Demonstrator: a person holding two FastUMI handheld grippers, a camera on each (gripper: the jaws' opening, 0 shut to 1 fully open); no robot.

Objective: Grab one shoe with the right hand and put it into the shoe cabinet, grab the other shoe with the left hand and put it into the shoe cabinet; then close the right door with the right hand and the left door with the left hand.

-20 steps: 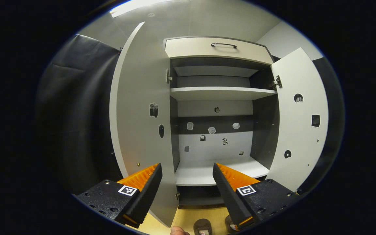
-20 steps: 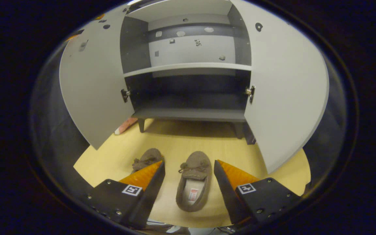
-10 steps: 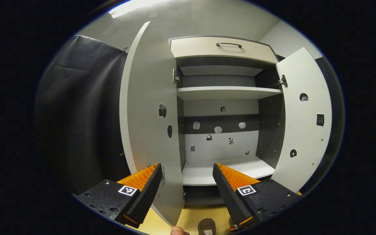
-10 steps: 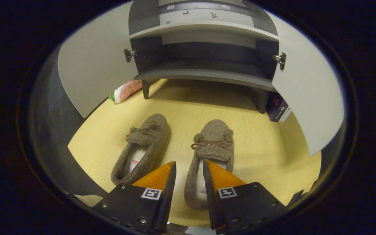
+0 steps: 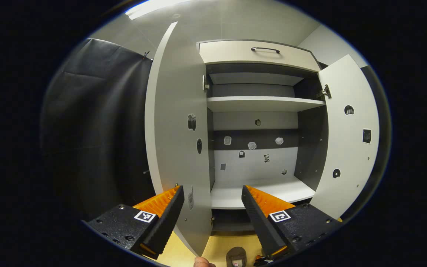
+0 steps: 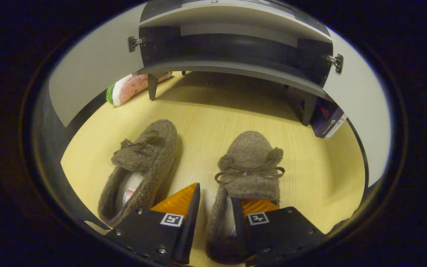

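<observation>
A: Right gripper view: where are my right tongs (image 6: 215, 193)?

B: Narrowed over the right slipper's (image 6: 248, 163) side wall on the floor (image 6: 198, 111).

A: The risk?

B: Soft fleece slipping free. Left tongs (image 5: 212, 193) wide, facing the shoe cabinet (image 5: 258, 104).

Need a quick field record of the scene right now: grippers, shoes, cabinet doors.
right gripper: closed on the side wall of the right fuzzy brown slipper, one finger inside it
left gripper: open, holding nothing, facing the grey shoe cabinet
left fuzzy brown slipper: on the yellow wooden floor, untouched
cabinet doors: both open
</observation>
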